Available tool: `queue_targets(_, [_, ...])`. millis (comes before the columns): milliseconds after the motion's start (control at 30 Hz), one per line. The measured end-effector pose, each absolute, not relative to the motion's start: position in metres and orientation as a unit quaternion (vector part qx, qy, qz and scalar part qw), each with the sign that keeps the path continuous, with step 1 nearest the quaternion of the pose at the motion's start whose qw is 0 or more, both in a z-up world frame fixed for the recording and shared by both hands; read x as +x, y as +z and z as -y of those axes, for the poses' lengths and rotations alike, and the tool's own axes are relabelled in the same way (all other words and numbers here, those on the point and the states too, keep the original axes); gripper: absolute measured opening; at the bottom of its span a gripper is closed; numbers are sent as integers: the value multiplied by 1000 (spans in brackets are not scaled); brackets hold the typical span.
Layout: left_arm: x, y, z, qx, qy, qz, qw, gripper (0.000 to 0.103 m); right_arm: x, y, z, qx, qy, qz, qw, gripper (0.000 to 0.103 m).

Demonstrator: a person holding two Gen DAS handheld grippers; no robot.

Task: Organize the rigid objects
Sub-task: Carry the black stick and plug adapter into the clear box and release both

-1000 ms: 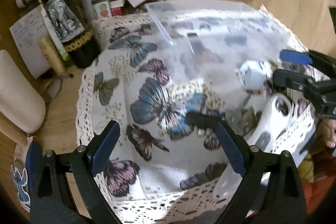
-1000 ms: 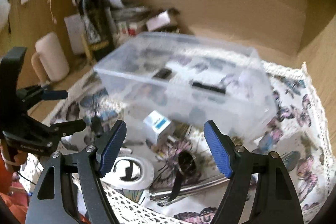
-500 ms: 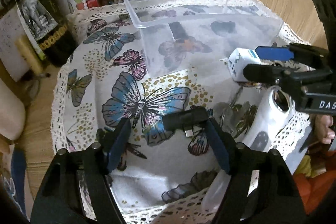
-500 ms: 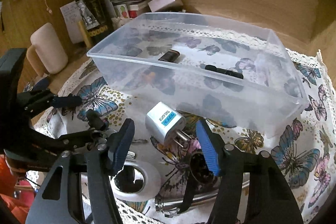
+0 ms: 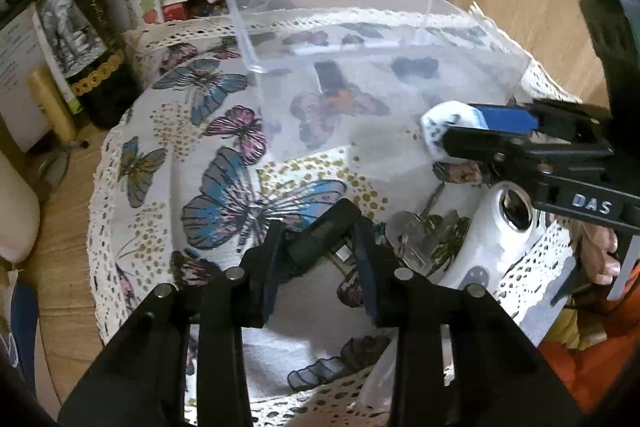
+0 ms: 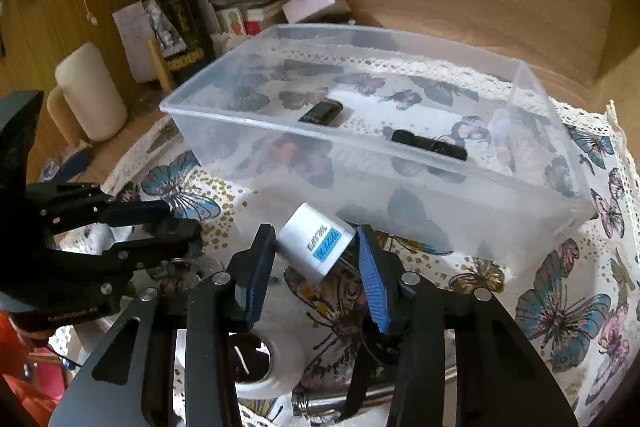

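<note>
A clear plastic bin (image 6: 400, 179) stands on the butterfly cloth (image 5: 224, 187) and holds two small black items (image 6: 322, 113). My left gripper (image 5: 320, 243) is shut on a black USB adapter (image 5: 324, 233) lying on the cloth; it also shows in the right wrist view (image 6: 160, 231). My right gripper (image 6: 316, 251) is shut on a white plug adapter (image 6: 316, 245) with a blue label, just in front of the bin; it also shows in the left wrist view (image 5: 480, 131).
Keys (image 5: 416, 235), a white device (image 5: 496, 239) and a metal tool (image 6: 360, 399) lie near the cloth's front edge. A wine bottle (image 6: 172, 3), papers and a cream candle (image 6: 90, 91) crowd the back left of the wooden table.
Both grippers have closed: the left around the black USB adapter, the right around the white plug adapter. Both have moved in closer to their objects.
</note>
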State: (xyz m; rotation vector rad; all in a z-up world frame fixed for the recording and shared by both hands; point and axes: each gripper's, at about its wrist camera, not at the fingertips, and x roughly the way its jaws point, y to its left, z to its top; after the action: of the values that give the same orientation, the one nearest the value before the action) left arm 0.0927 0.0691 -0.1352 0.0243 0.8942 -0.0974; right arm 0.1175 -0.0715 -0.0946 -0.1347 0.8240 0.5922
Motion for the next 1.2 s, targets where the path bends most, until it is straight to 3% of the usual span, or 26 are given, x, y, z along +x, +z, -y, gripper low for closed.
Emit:
queue_targets(800, [121,-29,-77,-28,-24,-292,956,34,134,3,130,-21,220,-250,943,38])
queue_targets(1200, [184,-52,-52,-24,-69,-347,935,34,181,-31,128,-38,220,-316,922,38])
